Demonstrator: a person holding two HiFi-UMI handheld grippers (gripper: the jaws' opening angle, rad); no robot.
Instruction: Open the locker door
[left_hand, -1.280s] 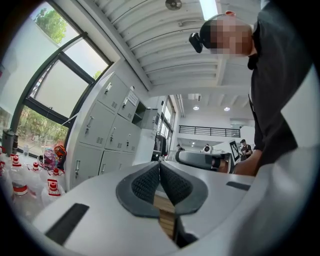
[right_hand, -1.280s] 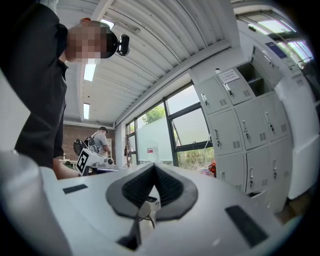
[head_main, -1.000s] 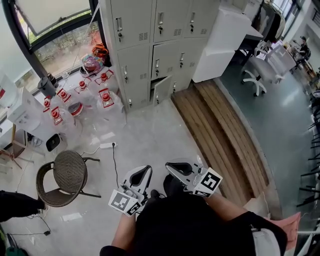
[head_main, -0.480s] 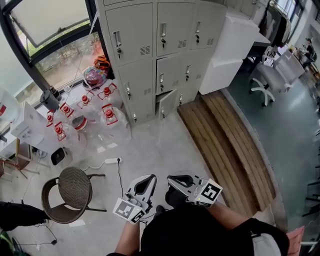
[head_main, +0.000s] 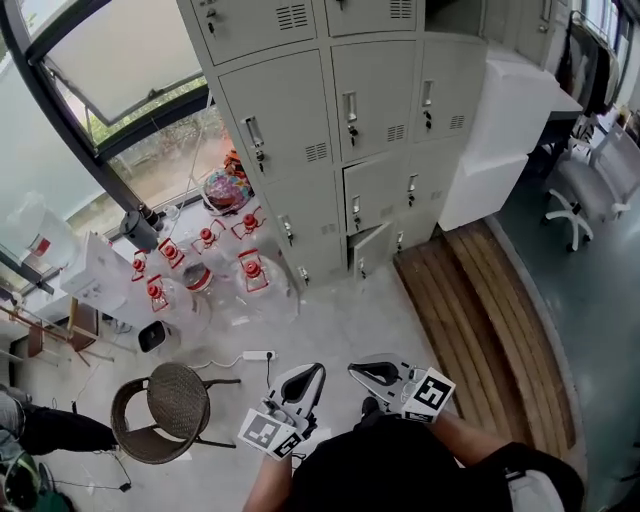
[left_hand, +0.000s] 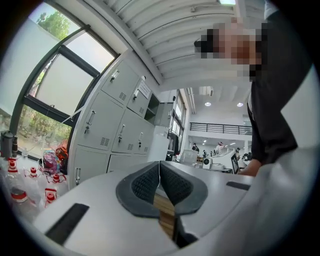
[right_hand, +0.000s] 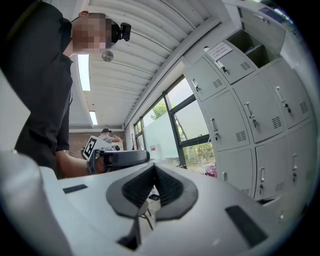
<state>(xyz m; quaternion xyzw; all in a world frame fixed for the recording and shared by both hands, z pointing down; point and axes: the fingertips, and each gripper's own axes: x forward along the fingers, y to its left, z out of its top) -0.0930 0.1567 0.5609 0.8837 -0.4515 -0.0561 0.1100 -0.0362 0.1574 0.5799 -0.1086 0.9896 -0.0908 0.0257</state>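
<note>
Left gripper (head_main: 312, 372) and right gripper (head_main: 362, 372) sit pinched together on nothing at 6 o'clock, well apart from the lockers (head_main: 300, 120) at 12, where one low locker door (head_main: 372, 250) looks maybe slightly ajar.

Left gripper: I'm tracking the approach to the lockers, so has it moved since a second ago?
Yes. The left gripper has advanced toward the grey metal lockers: the gap between it and the white power strip ahead has shrunk.
</note>
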